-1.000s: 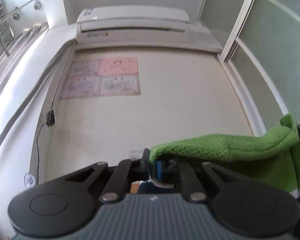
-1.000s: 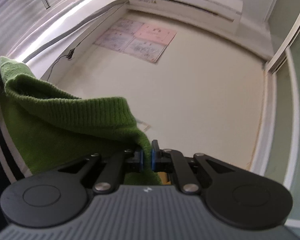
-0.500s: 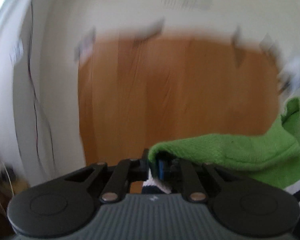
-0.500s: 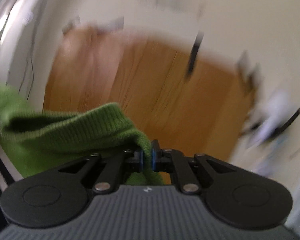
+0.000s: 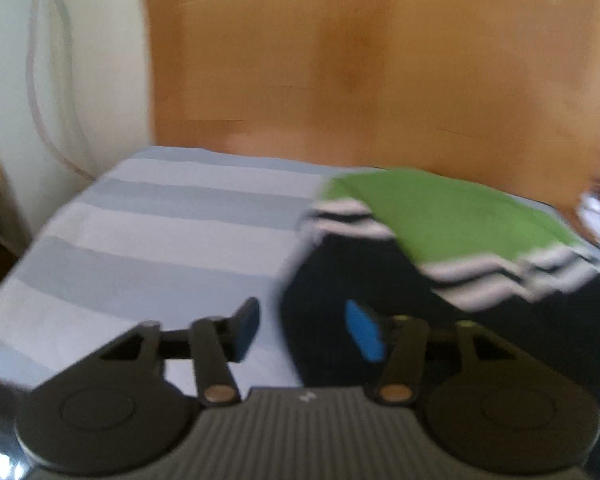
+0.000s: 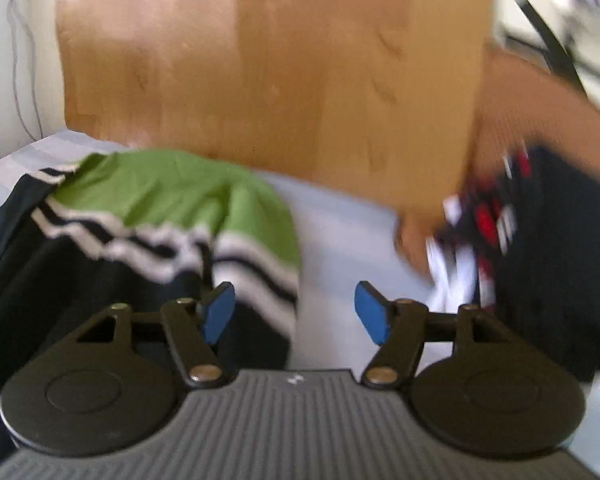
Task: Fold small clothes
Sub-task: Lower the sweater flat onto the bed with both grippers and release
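Item: knitted sweater (image 5: 440, 216), green at the top, white-and-black stripes across the middle, dark navy below. We find it lying spread on the bed (image 5: 160, 216), towards the headboard, its dark lower part nearest to us. We judge it laid flat this way so that the first fold can be made on a smooth garment; no fold shows yet, though the blur hides fine creases.

Left gripper (image 5: 300, 330): fingers (image 5: 246, 330) released, with a clear gap. Its jaws have just been opening. The sweater's left edge lies under the gap, one blue pad over the navy knit, the other over the sheet; neither pad presses on the cloth.

Right gripper (image 6: 298, 316): fingers (image 6: 219, 312) likewise released, jaws just opened, straddling the sweater's right edge. Nothing is pinched there. We take the matched stance at both edges as that of a garment just let go.

Bed: sheet in pale blue and grey bands, serving as the folding surface.

Headboard (image 6: 260, 80): orange-brown wood, upright behind the bed.

Clothes pile (image 6: 500, 232): dark, red and white garments heaped at the right, well apart from the sweater, presumably waiting their turn.

White wall (image 5: 80, 80) with a thin cable, at the left.
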`<state>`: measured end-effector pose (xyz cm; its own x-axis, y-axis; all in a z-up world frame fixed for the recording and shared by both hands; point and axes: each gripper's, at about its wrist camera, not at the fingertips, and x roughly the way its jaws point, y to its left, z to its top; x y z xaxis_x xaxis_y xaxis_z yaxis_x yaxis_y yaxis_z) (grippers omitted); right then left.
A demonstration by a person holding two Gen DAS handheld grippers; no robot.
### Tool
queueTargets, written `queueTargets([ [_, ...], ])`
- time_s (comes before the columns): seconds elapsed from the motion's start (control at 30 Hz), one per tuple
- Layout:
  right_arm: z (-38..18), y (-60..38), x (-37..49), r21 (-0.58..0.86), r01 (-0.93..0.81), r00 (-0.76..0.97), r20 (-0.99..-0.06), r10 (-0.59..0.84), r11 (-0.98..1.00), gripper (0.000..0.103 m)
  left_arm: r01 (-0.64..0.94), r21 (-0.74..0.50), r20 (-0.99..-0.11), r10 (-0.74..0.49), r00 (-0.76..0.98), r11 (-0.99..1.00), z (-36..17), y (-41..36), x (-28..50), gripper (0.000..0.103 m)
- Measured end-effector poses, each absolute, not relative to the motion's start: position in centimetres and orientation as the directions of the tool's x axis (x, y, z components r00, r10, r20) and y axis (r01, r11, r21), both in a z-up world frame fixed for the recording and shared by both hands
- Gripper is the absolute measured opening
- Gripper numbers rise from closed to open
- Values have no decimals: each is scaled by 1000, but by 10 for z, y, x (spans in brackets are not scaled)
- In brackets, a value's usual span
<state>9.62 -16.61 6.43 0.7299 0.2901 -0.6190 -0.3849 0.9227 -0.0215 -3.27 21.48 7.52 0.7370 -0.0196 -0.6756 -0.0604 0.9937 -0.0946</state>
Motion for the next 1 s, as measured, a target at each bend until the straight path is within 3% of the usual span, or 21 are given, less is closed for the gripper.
queueTargets([
  [0.07, 55, -176, 89, 60, -363, 698, -643, 314, 930, 58, 22, -102, -665, -85, 742, 995, 74, 194, -53, 61],
  [0.13, 47, -175, 84, 138, -367, 648, -671, 359, 920, 29, 79, -117, -662, -137, 736, 990, 72, 177, -68, 64],
  [0.23, 44, -172, 77, 216, -359, 633, -659, 406, 908, 8, 110, -109, -670, -155, 726, 988, 65, 158, -83, 65],
  [0.27, 46, -176, 76, 217, -350, 636, -660, 401, 911, 8, 108, -96, -672, -145, 726, 989, 64, 154, -88, 65],
  [0.3, 48, -177, 76, 186, -332, 658, -657, 368, 925, 7, 101, -88, -673, -134, 727, 991, 61, 153, -91, 65],
  [0.37, 55, -181, 75, -28, -291, 758, -616, 213, 956, 7, 71, -86, -680, -111, 725, 994, 59, 155, -95, 64],
  [0.47, 62, -192, 91, -439, -16, 911, -376, -167, 898, 2, 30, -95, -680, -87, 728, 995, 61, 161, -106, 64],
  [0.5, 67, -201, 96, -462, 88, 912, -319, -258, 883, 3, 15, -95, -680, -76, 729, 995, 61, 164, -110, 64],
  [0.57, 85, -223, 94, -330, 132, 906, -342, -249, 935, 12, -12, -96, -685, -57, 726, 995, 61, 169, -118, 64],
  [0.7, 96, -237, 57, 32, -91, 873, -478, 95, 995, 31, -24, -134, -693, -76, 716, 991, 58, 176, -138, 65],
  [0.8, 85, -227, 20, 230, -290, 763, -530, 370, 929, 41, 6, -203, -695, -149, 704, 979, 56, 177, -152, 73],
  [0.87, 75, -218, -7, 265, -364, 711, -540, 450, 893, 48, 29, -244, -695, -196, 692, 969, 54, 174, -161, 75],
  [1.0, 56, -200, -46, 263, -446, 639, -575, 511, 855, 50, 65, -281, -707, -252, 661, 958, 50, 163, -174, 75],
])
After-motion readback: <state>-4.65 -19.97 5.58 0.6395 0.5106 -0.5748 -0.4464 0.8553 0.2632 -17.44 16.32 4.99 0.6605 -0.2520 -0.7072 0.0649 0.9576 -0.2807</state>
